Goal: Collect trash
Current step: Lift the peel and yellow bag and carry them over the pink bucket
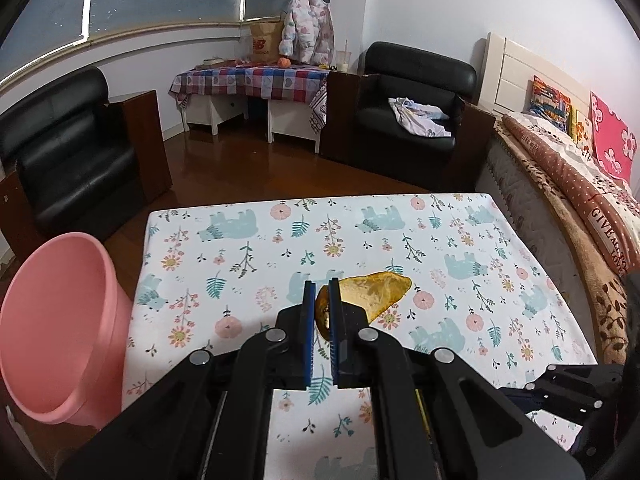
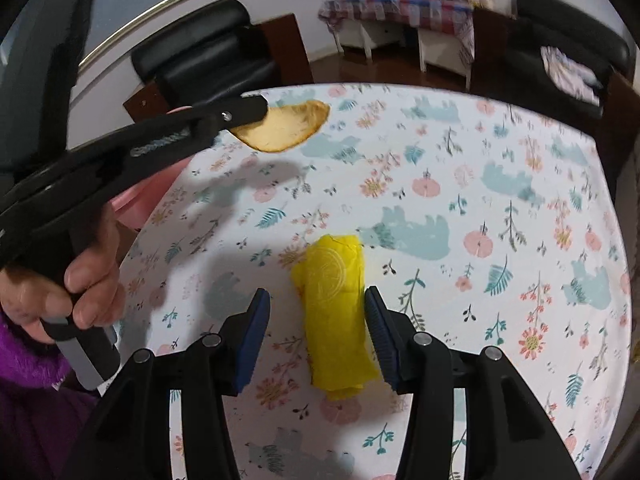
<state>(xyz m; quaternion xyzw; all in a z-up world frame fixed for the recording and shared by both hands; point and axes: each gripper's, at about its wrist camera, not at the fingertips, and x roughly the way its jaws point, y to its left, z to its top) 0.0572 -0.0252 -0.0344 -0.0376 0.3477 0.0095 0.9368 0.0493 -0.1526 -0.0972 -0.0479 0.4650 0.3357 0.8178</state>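
My left gripper [image 1: 322, 286] is shut on a yellow-brown fruit peel [image 1: 376, 292] and holds it above the floral tablecloth [image 1: 460, 240]. The peel [image 2: 286, 126] also shows in the right wrist view, lifted off the table in the left gripper [image 2: 260, 110]. My right gripper [image 2: 318, 304] is open, its jaws on either side of a rolled yellow wrapper [image 2: 334, 308] that lies on the cloth [image 2: 480, 184]. A pink plastic bin [image 1: 60, 320] stands on the floor at the table's left edge.
Two black armchairs [image 1: 68, 152] [image 1: 412, 108] stand beyond the table, one with clothes on it. A bed [image 1: 568, 168] runs along the right side. A checked side table [image 1: 256, 80] stands by the far wall. The floor is dark wood.
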